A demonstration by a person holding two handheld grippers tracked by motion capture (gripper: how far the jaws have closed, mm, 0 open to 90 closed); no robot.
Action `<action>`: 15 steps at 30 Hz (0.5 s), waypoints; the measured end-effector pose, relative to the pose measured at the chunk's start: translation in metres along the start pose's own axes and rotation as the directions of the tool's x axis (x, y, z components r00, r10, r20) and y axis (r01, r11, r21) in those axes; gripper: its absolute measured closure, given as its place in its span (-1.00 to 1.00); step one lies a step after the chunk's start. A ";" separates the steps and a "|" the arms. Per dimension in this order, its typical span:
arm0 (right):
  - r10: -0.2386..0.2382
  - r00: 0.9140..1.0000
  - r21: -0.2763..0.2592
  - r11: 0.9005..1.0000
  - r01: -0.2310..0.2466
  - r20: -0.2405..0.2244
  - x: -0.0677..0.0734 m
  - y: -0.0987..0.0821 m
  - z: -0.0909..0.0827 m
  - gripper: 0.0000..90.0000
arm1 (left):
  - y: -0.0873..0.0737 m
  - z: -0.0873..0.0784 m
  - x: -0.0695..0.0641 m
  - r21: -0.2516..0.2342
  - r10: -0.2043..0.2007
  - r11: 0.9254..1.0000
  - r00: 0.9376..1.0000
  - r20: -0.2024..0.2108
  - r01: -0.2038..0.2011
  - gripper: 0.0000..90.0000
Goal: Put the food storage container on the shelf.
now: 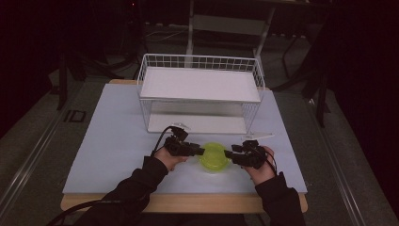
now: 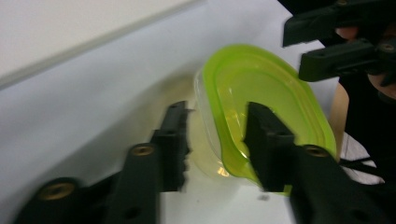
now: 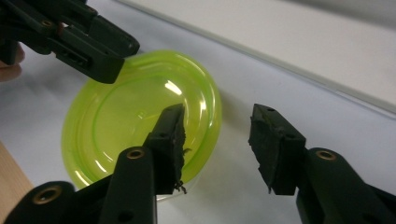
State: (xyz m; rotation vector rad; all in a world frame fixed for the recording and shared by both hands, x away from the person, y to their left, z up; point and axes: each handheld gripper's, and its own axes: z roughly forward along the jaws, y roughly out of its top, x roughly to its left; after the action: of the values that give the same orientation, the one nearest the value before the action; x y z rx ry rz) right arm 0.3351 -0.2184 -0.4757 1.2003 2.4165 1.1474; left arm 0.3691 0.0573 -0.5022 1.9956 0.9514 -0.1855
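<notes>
A round container with a yellow-green lid (image 1: pixel 213 157) sits on the pale blue tabletop (image 1: pixel 113 141), near the front edge and in front of a white wire shelf basket (image 1: pixel 200 94). The person's two hands bring a gripper to it from either side. The left gripper (image 1: pixel 200 151) straddles the container's near rim; in the left gripper view (image 2: pixel 215 140) one jaw lies outside the clear wall and the other over the lid, both apart, and whether the pads yet press cannot be told for certain. The right gripper (image 1: pixel 228 154) reaches the opposite edge; in the right gripper view (image 3: pixel 219 144) its jaws stand parted, one above the lid's margin, the other over bare table, with nothing pinched between them. The step in hand appears to be securing the container on both sides. The next move likely calls for the right gripper to shift so that the rim falls between its jaws, then both closing firmly before any lift toward the basket.
</notes>
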 end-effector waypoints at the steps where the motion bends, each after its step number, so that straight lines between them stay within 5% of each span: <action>1: 0.003 1.000 0.012 1.000 -0.003 0.010 0.001 0.000 0.002 0.29 | 0.000 0.000 0.000 -0.001 -0.002 1.000 1.000 -0.002 0.002 0.42; 10: 0.076 0.995 0.064 0.995 -0.072 -0.063 -0.002 0.000 0.008 0.70 | -0.002 -0.004 -0.006 0.033 -0.035 0.999 0.999 0.020 0.034 0.59; 15: 0.051 0.999 0.079 0.996 -0.050 -0.007 0.005 0.005 0.009 0.82 | -0.002 -0.006 -0.011 0.046 -0.073 0.996 0.997 0.019 0.072 0.64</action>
State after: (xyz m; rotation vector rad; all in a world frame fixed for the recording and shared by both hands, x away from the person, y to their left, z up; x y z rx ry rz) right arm 0.3393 -0.2082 -0.4774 1.2889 2.4730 1.0831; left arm 0.3585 0.0564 -0.4945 1.9974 1.0151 -0.2698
